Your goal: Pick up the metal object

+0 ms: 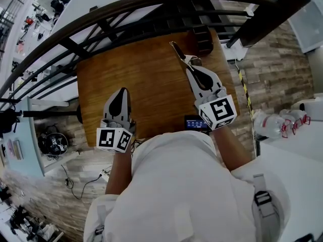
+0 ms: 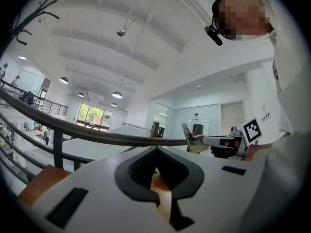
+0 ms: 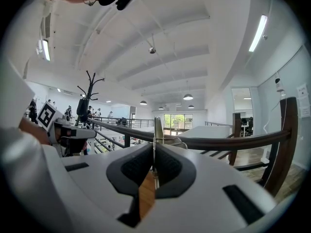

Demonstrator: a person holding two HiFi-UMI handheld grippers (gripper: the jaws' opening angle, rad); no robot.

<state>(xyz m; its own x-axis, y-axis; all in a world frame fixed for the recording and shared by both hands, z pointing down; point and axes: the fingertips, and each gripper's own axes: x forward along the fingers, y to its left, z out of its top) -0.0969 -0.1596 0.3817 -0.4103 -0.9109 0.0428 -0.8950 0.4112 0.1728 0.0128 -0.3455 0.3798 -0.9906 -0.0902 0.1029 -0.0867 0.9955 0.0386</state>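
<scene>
The metal object is a slim, flat, shiny piece. It juts out toward 11 o'clock from the right gripper, whose black ribbed fingers are clenched on its near end. It lies over the far part of the smooth, warm-brown wooden tabletop, just short of the dark curved railing.

The right gripper's own view shows it edge-on as a thin upright strip. The left gripper view catches it from the side, seemingly held up off the wood, though that is hard to judge.

The left gripper sits at about 8 o'clock from the right one. Its white shell is matte, and its fingers are pressed tip to tip with nothing between them.
</scene>
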